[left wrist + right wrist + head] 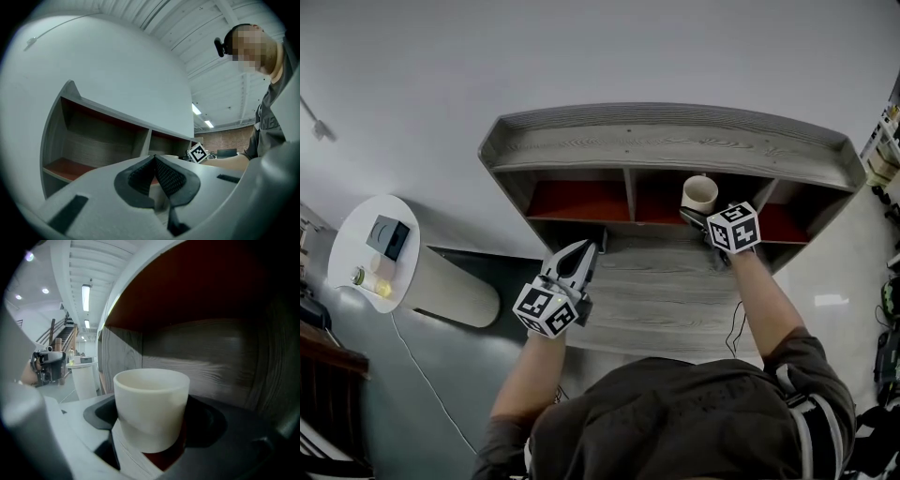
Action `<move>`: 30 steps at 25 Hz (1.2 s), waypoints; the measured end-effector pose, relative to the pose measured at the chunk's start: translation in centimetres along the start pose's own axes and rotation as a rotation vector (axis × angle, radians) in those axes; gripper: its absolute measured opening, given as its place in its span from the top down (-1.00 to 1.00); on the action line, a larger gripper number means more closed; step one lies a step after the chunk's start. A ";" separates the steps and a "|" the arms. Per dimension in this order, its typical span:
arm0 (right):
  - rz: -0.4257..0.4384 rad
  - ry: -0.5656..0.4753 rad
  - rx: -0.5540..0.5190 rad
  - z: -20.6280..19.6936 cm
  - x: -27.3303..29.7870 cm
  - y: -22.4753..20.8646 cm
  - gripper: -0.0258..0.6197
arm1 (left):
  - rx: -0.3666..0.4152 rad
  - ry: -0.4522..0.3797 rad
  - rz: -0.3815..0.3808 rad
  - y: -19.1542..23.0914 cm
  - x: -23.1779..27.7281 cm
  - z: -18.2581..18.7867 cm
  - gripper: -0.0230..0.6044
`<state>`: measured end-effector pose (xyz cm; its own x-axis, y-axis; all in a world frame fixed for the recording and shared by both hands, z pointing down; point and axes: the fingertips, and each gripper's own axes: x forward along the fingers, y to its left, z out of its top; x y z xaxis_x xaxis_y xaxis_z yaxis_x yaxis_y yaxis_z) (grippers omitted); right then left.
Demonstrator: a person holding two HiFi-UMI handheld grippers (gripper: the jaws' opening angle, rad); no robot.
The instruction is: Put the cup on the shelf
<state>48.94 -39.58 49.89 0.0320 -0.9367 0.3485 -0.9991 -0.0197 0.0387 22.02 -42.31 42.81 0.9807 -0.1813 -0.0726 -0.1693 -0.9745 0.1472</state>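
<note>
The cup (699,194) stands upright, mouth up, in the shelf's (675,148) middle compartment at upper right. The right gripper's (703,218) fingers pinch it. The left gripper's (154,161) fingers are pressed together.

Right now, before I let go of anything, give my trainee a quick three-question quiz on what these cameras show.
1. True or false: the left gripper holds the cream cup.
2. Multiple choice: at which part of the shelf unit is the cream cup? A. the left compartment; B. the middle compartment; C. the top board.
3. Fill in: the right gripper is shut on the ____.

Key
1. False: its jaws are together with nothing between them.
2. B.
3. Cream cup.
</note>
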 end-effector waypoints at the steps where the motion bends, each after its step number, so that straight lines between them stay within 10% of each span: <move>1: -0.007 0.005 -0.003 -0.1 0.3 -0.3 -0.36 | -0.001 0.000 0.000 0.0 0.2 -0.1 0.93; 30: -0.126 -0.065 -0.003 0.7 0.4 -2.3 -0.58 | -0.014 -0.027 0.043 1.6 -2.2 0.7 0.93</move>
<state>51.21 -40.18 49.33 0.1553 -0.9476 0.2790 -0.9871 -0.1379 0.0812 19.48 -43.60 42.52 0.9696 -0.2265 -0.0921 -0.2096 -0.9639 0.1640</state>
